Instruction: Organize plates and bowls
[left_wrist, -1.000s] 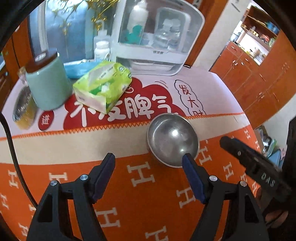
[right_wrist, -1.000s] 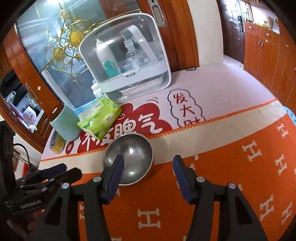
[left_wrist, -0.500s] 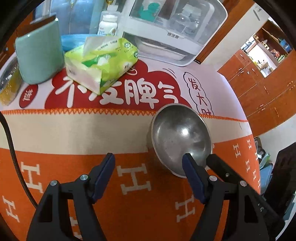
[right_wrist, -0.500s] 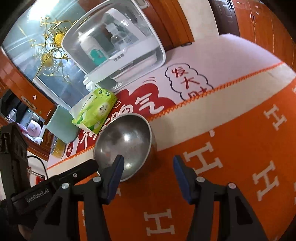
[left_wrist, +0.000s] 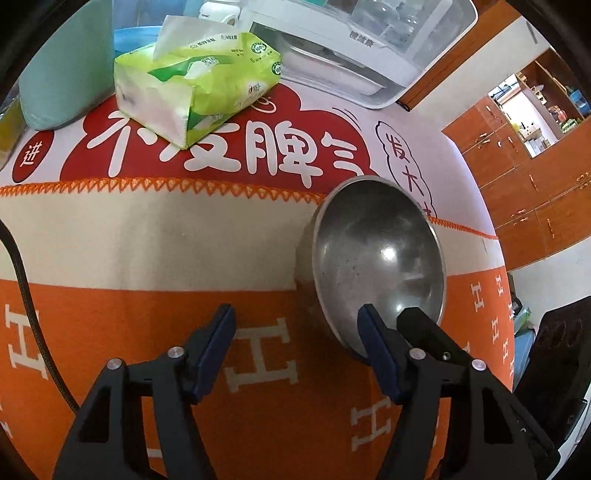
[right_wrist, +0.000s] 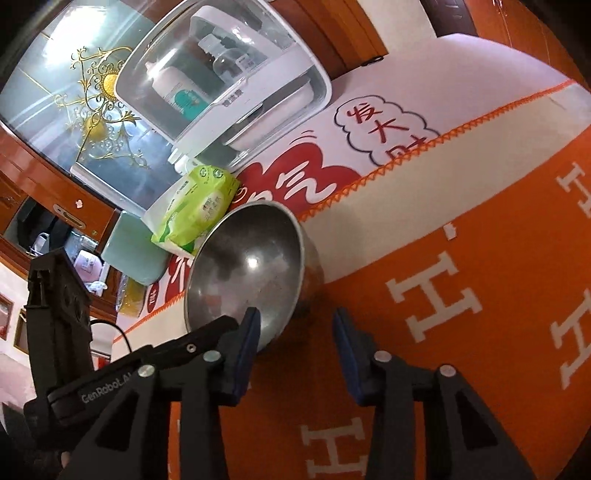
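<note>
A steel bowl sits where the cloth's cream band meets the orange. My left gripper hangs low at the bowl's near left side with its jaws closing. Its right pad is at the near rim, its left pad over bare cloth, and the bowl's outer wall lies between them. My right gripper is also closing. Its left pad overlaps the inside of the bowl and the right pad stands outside, so the rim is between them. Neither pair visibly presses on the bowl. One black finger of the right gripper reaches in beside my left one.
A green tissue pack, a mint-green canister and a white cabinet with bottles stand at the back of the table. The cloth drops off at the right edge toward wooden cupboards.
Both grippers have come down toward the bowl, which now looms larger. Both pairs of jaws have narrowed, and each inner finger now sits at the near rim.
</note>
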